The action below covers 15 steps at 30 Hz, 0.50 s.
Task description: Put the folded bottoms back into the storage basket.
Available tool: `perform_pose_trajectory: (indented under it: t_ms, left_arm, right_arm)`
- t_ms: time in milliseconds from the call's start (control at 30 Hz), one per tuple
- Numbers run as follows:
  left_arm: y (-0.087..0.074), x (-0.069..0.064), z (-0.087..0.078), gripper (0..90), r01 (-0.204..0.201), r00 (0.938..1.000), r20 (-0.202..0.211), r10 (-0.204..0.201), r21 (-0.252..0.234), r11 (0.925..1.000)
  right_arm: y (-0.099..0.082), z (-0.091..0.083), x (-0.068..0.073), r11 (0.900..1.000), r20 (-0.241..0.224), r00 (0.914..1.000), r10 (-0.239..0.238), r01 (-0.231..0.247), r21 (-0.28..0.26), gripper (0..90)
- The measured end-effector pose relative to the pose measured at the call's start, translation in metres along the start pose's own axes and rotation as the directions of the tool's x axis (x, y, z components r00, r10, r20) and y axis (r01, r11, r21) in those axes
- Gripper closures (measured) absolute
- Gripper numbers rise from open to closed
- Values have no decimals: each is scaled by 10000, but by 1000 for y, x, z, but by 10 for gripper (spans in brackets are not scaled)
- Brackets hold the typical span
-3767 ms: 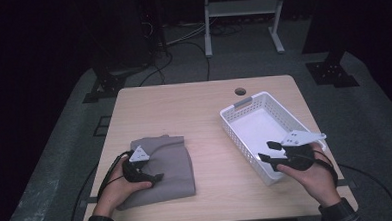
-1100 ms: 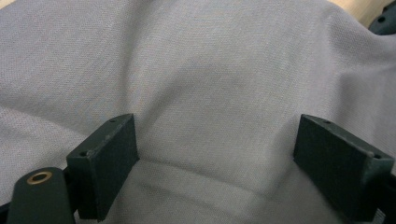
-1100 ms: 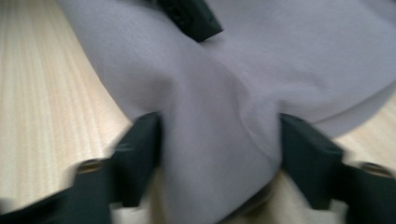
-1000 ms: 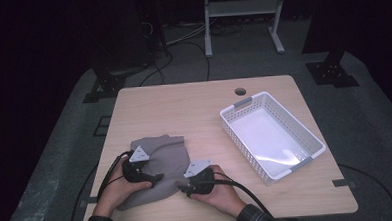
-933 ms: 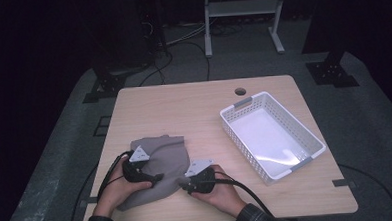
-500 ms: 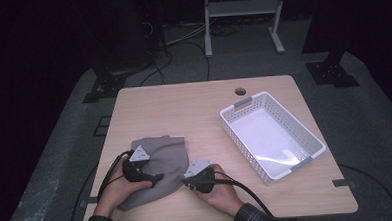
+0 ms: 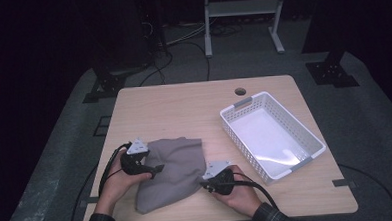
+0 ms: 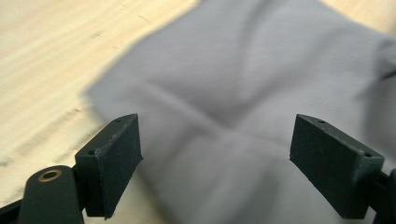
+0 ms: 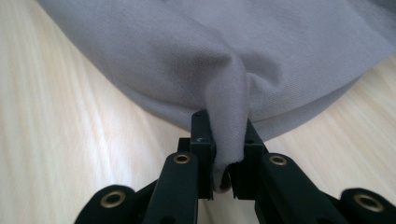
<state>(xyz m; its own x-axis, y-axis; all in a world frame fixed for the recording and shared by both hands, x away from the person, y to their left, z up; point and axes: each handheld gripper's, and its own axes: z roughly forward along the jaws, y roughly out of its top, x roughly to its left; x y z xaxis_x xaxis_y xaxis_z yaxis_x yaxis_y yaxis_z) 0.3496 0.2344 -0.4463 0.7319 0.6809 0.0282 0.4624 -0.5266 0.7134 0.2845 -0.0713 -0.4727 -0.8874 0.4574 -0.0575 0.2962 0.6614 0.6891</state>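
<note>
The grey cloth (image 7: pixel 172 174) lies crumpled near the front-left corner of the tabletop (image 7: pixel 184 106), one loose flap reaching toward the front edge. To me it looks light and thoroughly limp: it creases wherever it is touched, so I expect it to sag and trail rather than keep any shape when lifted. The knit surface seems grippy enough that a pinched fold should not slide out, but a single pinch will only drag a bunching heap.

My right gripper (image 9: pixel 223 154) has its jaws clamped on a raised fold at the cloth's near right hem; they have just been closing, and the fabric is squeezed between the pads. My left gripper (image 8: pixel 215 154) sits at the cloth's left side with its jaws spread wide over the fabric, nothing between them gripped. I judge the best second hold is the left hem or a corner, so the cloth spreads between two points.

The white basket (image 7: pixel 305 135) stands well apart, toward the right edge.
</note>
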Motion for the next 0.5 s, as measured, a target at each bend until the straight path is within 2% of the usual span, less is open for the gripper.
perform_pose_trajectory:
  t_ms: [133,300,367,500]
  left_arm:
    - [9,4,7,153,-38,10000,-51,38,-18,10000]
    - [21,9,27,153,24,10000,-79,-23,110,9999]
    - [25,11,37,153,212,9997,115,-215,237,9995]
    - [28,12,55,130,336,9983,445,-364,624,9975]
  right_arm:
    - [-10,-11,-1,9999,18,10000,95,-96,115,808]
    - [-18,-20,-6,9996,86,10000,-7,4,293,807]
    - [-20,-22,-8,9995,120,9999,103,-106,290,807]
    - [-23,-23,-11,9996,96,9997,209,-211,204,807]
